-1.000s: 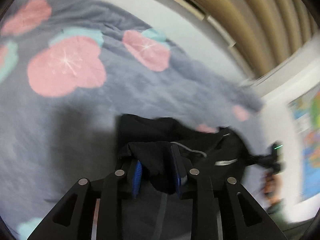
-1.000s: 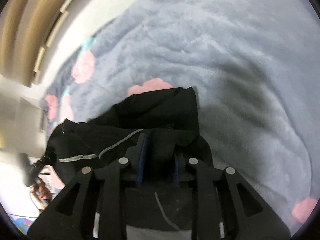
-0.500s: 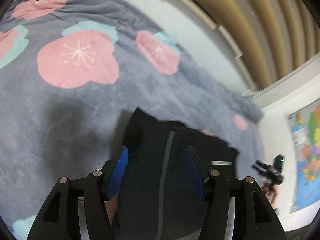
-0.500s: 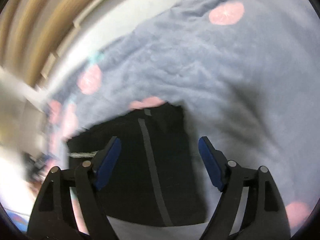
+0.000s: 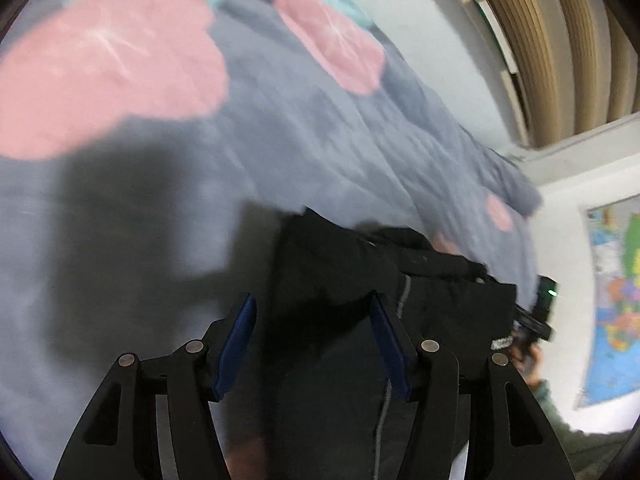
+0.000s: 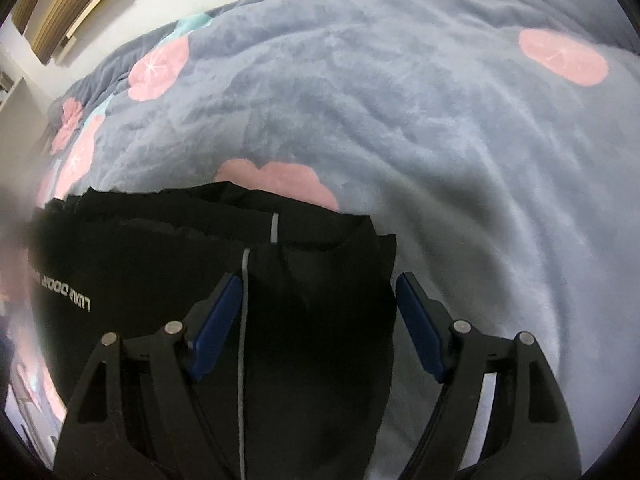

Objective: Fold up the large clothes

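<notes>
Both claws are off the cloth now and hovering over it, so here is the layout. The black garment point(image 6: 312, 320) lies folded on the bed's grey blanket point(image 6: 400, 112), the one with the pink blossoms, and in the right wrist view it fills everything from 6 to 9 o'clock, its far edge a stepped stack of layers running roughly 9 to 3. The right claw point(image 6: 318, 320) stands wide, blue pads clear of the fabric, having just been opening, with the garment's right-hand edge lying under the gap: the pad at 3 o'clock hangs over bare blanket, the other over black cloth beside a thin grey stripe point(image 6: 243, 320) that runs straight away from the camera (that stripe looks like the best guide to the garment's long axis). In the left wrist view the left claw point(image 5: 312, 340) sits at a medium spread, also freshly opened and holding nothing, with the garment point(image 5: 340, 300) between and beyond its pads and its left edge towards 9 o'clock. A judgement: each claw is nearest its own side, so the next fold probably takes both side edges together. Around the bed, a pale wall point(image 5: 432, 40), ribbed wooden panelling point(image 5: 560, 40) at 1 o'clock and a coloured map point(image 5: 616, 300) at 3 o'clock; the left picture is blurred.
</notes>
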`<state>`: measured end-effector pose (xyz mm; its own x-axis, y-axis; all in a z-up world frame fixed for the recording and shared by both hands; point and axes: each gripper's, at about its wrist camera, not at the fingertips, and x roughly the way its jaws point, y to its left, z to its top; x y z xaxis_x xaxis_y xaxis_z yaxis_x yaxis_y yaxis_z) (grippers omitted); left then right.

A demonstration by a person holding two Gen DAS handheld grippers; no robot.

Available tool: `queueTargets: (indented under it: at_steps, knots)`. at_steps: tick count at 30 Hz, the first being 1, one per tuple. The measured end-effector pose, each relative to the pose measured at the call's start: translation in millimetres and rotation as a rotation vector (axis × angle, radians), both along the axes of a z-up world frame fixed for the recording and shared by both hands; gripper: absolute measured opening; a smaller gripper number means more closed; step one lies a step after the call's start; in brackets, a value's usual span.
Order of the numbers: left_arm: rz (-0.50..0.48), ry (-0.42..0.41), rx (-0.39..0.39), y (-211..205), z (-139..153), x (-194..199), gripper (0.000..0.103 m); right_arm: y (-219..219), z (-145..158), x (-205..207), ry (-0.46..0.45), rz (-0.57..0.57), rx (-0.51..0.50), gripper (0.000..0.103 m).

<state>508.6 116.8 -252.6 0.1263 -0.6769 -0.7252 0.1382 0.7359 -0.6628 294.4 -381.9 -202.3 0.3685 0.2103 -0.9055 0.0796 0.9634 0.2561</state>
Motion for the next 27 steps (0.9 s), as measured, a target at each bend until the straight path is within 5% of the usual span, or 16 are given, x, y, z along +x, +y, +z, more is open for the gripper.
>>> queueTargets:
  at_steps: [1,3,4,5,6,12,16,19,23,27]
  knots:
    - [-0.013,0.003,-0.015,-4.1,-1.8,-0.6,0.061,2.3,-1.4,1.7,0.004,0.002,0.005,0.076]
    - [-0.019,-0.044,0.029,-13.6,1.8,-5.1,0.057,2.9,-3.8,1.7,0.018,0.004,0.026,0.054]
    - [-0.014,-0.059,0.059,-16.8,4.9,-8.0,0.048,2.9,-4.1,0.8,0.028,0.0,0.01,0.018]
    - [0.003,-0.077,0.09,-17.4,8.3,-11.2,0.02,2.6,-2.5,-2.2,0.025,-0.003,-0.009,0.01]
    - [0.031,-0.097,0.09,-14.6,13.7,-16.2,0.012,2.2,2.4,-6.4,-0.001,-0.011,-0.026,0.009]
    - [0.139,-0.273,0.042,0.8,86.7,-46.0,0.01,-4.2,79.6,-31.5,-0.188,-0.072,-0.116,0.006]
    - [0.176,-0.338,0.037,-6.0,118.3,-24.0,0.01,0.5,109.0,1.3,-0.254,-0.092,-0.217,0.004]
    - [0.2,-0.27,0.122,-16.9,89.1,9.3,0.01,-1.4,78.2,37.9,-0.181,-0.122,-0.226,0.004]
    - [0.195,-0.129,0.28,-31.2,18.6,30.7,0.011,6.0,-1.8,69.9,0.0,-0.101,-0.265,0.005]
    - [0.247,-0.042,0.248,-27.2,-27.4,37.8,0.016,19.3,-52.9,79.3,0.099,-0.075,-0.307,0.009]
